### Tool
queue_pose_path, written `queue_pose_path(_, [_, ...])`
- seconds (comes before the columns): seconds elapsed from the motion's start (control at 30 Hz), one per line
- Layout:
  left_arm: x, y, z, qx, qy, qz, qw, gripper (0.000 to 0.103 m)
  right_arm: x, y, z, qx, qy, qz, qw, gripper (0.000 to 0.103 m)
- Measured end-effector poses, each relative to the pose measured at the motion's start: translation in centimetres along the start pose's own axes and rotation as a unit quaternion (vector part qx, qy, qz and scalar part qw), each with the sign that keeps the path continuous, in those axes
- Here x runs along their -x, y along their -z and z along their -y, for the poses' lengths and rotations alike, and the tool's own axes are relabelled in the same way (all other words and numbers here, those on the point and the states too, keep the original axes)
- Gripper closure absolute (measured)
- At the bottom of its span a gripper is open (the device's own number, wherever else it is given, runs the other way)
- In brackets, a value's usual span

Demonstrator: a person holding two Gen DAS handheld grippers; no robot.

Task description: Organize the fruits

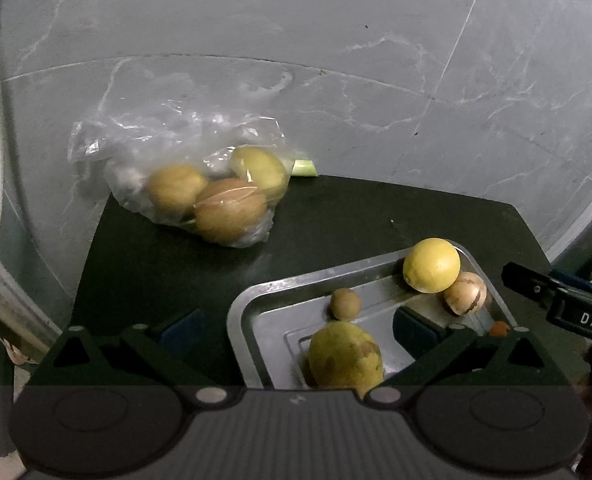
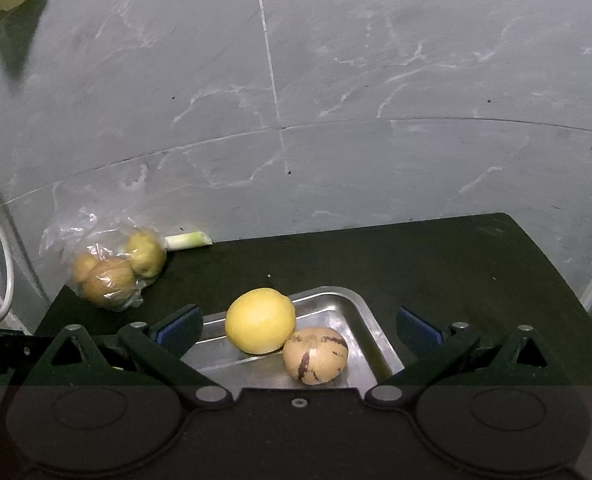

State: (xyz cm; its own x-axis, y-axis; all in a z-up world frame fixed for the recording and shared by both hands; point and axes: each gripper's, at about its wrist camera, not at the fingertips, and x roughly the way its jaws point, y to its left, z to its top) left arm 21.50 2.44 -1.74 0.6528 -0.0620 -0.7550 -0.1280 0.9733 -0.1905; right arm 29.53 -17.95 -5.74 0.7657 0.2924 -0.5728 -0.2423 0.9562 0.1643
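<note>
The left gripper point(image 1: 296, 330) is hovering spread above the metal tray point(image 1: 274, 292), empty. The right gripper point(image 2: 298, 330) is gaping too, the yellow fruit point(image 2: 261, 321) lying between its fingers; bagged fruits point(image 2: 112, 272) are sitting ahead-left.

Left gripper point(image 1: 298, 326) body: I see matte black plastic with a ribbed centre panel and two round housings.
Left gripper linkages: I see black triangular arms with silver pivot pins.
Left gripper pads point(image 1: 184, 330): dark blue.
Right gripper point(image 2: 298, 330) body: I see the same black build, with one small screw at centre.
Right gripper pads point(image 2: 178, 330): blue.
Right gripper marking, seen from the left wrist view: white letters "DAS" on a black part.
</note>
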Motion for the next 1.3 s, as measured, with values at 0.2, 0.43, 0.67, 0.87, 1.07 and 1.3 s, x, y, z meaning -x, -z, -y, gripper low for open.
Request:
queue_pose_path(0.2, [0.8, 0.6, -0.4, 0.006, 0.006, 0.014, 0.9999, 0.0, 1.8, 0.8, -0.8, -0.003, 0.018, 0.009, 1.0, 0.001])
queue_pose_path(0.43, [1.8, 1.6, -0.8, 0.007, 0.01, 0.022, 0.9997, 0.0, 3.6, 1.3, -1.8, 0.009, 0.018, 0.015, 1.0, 0.001])
queue_pose_path(0.67, [3.2, 2.2, -0.3, 0.019, 0.002, 0.037, 0.9991, 0.0, 5.0, 1.5, -2.1, 0.016, 0.004, 0.026, 1.0, 0.001])
queue_pose_path(0.87, [4.8, 2.8, 0.4, 0.027, -0.017, 0.053, 0.9981, 0.0, 6.3, 2.0, -1.4, 0.016, -0.013, 0.03, 0.999, 0.001])
queue_pose_path(1.07, [6.5, 3.8, 1.2, 0.042, -0.037, 0.063, 0.9964, 0.0, 8.0, 2.5, -1.0, 0.017, -0.032, 0.043, 0.998, 0.001])
queue_pose_path(1.3, [8.3, 5.5, 2.1, 0.054, -0.056, 0.074, 0.9942, 0.0, 9.5, 2.9, -0.2, 0.02, -0.045, 0.054, 0.997, 0.001])
